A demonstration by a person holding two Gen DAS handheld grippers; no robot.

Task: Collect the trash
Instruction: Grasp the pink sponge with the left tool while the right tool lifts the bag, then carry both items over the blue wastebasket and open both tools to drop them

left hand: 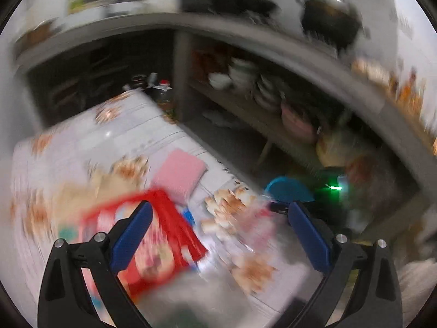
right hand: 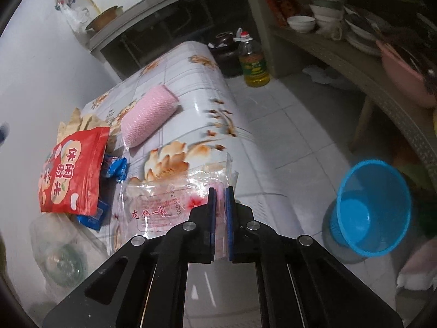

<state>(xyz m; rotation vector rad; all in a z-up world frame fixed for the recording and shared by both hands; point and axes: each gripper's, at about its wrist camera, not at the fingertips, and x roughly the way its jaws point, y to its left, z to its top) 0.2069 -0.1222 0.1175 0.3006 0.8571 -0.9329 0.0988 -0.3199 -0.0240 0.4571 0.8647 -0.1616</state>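
On the flower-patterned table (right hand: 191, 63), the right gripper (right hand: 220, 191) pinches the clear plastic wrapper (right hand: 164, 199); the left gripper (left hand: 218, 213) stands wide, empty. Next, I judge, carry it to the round blue plastic bin (right hand: 374, 207) at three o'clock.

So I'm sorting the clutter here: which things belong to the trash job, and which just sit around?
Job:
clear wrapper, nipped by right gripper
red snack bag
blue wrapper
blue bin

Lying about:
pink roll
oil bottle
bowls

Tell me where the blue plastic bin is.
In the right wrist view, the blue plastic bin sits on the tiled floor, right of the flowered table.
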